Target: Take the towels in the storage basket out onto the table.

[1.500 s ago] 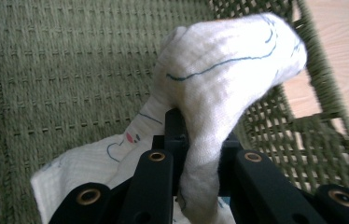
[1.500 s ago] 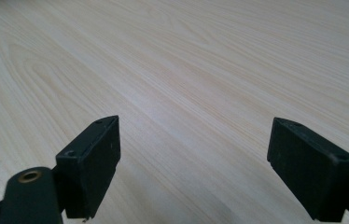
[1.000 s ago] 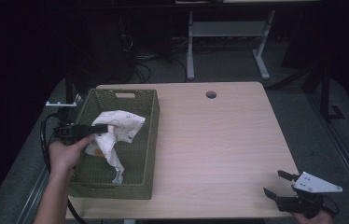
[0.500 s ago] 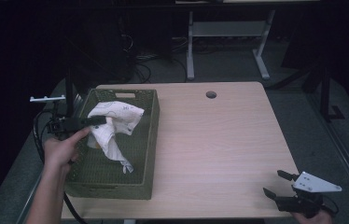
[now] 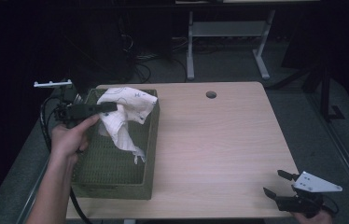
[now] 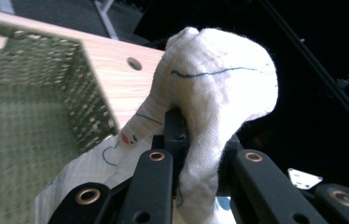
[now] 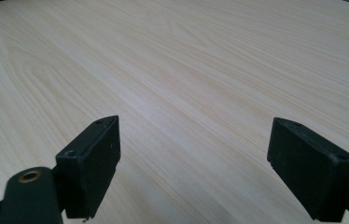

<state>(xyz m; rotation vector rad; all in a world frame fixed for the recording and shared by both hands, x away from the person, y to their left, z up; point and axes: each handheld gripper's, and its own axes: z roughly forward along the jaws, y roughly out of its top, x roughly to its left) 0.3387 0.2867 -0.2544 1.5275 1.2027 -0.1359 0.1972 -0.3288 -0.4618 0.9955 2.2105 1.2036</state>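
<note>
Left gripper [image 5: 109, 107]: jaws drawn narrow and clamped on a bunched fold of the white cloth [image 5: 125, 109]; in the left gripper view the cloth [image 6: 210, 93] bulges up over and between the jaws. The cloth carries thin blue line markings and hangs from the grip, its tail dangling down into the green basket [image 5: 112, 186]. The left hand [image 5: 70, 137] holds the gripper above the basket's left rim.

Right gripper [image 5: 275, 184]: jaws spread wide with nothing between them, low over the bare near right corner of the table [image 5: 210, 140]; the right gripper view shows wood grain [image 7: 186, 84] between the two black jaws.

Basket: perforated mesh walls, standing on the left part of the table.

Table: light wood, round cable hole [image 5: 211, 94] near the far edge. Room beyond is dark; a white frame stand [image 5: 228, 32] and loose cables lie on the floor behind.
</note>
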